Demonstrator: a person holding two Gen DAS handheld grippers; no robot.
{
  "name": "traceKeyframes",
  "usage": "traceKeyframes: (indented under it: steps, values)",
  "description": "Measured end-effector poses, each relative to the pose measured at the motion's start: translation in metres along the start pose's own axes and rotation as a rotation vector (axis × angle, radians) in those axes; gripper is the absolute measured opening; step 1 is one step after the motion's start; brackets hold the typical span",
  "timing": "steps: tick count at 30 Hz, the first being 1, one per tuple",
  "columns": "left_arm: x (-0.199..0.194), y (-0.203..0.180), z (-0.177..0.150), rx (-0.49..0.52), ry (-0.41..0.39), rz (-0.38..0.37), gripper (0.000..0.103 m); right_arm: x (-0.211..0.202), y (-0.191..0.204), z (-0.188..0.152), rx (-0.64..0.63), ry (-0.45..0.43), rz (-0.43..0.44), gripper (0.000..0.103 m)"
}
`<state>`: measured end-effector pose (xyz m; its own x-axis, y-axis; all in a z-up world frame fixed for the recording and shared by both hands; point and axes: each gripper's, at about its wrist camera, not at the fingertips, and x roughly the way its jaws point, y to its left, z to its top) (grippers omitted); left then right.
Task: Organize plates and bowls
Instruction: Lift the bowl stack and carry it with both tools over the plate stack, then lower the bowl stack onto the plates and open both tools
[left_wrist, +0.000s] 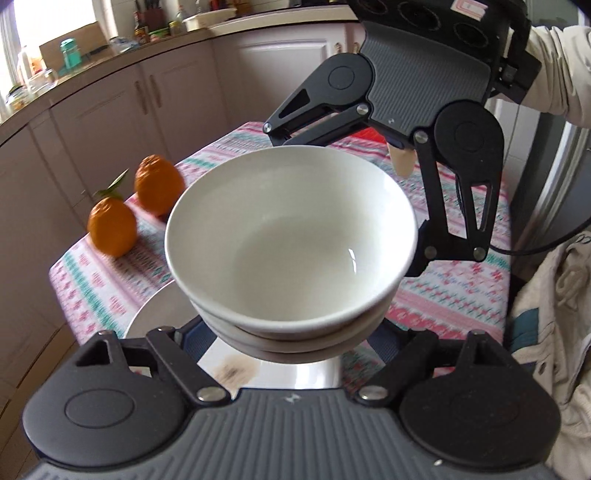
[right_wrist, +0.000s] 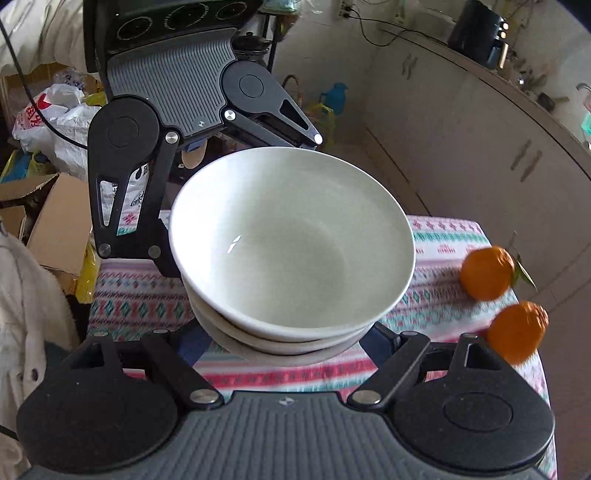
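Both grippers clasp one stack of white bowls (left_wrist: 291, 240) from opposite sides. The left gripper (left_wrist: 291, 332) has its jaws spread around the lower bowls on the near side, the right gripper (left_wrist: 351, 192) closes on the far rim, and a pale sleeve (left_wrist: 554, 74) runs back from it. The stack hangs clear above a table under a patterned tablecloth (left_wrist: 110, 273). A white plate (left_wrist: 155, 314) lies just beneath it. Two oranges (left_wrist: 129, 206) sit near the table's edge, one with a leaf. Kitchen cabinets (left_wrist: 110, 110) stand behind.
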<state>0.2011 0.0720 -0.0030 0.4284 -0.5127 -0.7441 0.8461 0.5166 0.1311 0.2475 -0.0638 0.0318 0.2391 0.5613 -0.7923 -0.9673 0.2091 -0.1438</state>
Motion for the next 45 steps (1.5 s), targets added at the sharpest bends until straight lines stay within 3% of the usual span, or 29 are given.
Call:
traceKeyframes:
  steps: [10, 22, 26, 29, 31, 37, 40, 45]
  values:
    - [0.008, 0.033, -0.030, -0.067, 0.059, 0.026, 0.086, 0.052, -0.015, 0.017, 0.011, 0.015, 0.061, 0.088]
    - [0.011, 0.043, -0.040, -0.092, 0.046, 0.025, 0.087, 0.063, -0.031, 0.014, 0.070, 0.013, 0.093, 0.088]
    - [0.007, 0.033, -0.043, -0.078, 0.027, 0.067, 0.087, 0.063, -0.030, 0.012, 0.090, 0.007, 0.086, 0.089]
    - [0.001, 0.029, -0.046, -0.112, 0.008, 0.097, 0.089, 0.057, -0.027, 0.009, 0.112, -0.011, 0.071, 0.096]
    - [-0.007, 0.022, -0.049, -0.133, -0.018, 0.136, 0.095, 0.048, -0.023, 0.004, 0.134, -0.018, 0.057, 0.097]
    - [-0.041, -0.019, -0.060, -0.166, -0.125, 0.342, 0.102, 0.007, 0.001, -0.015, 0.277, -0.041, -0.100, 0.100]
    - [-0.055, -0.042, -0.060, -0.290, -0.194, 0.443, 0.102, -0.013, 0.014, -0.023, 0.456, -0.067, -0.263, 0.102]
    - [-0.064, -0.075, -0.048, -0.557, -0.200, 0.579, 0.102, -0.036, 0.042, -0.040, 0.771, -0.112, -0.522, 0.103]
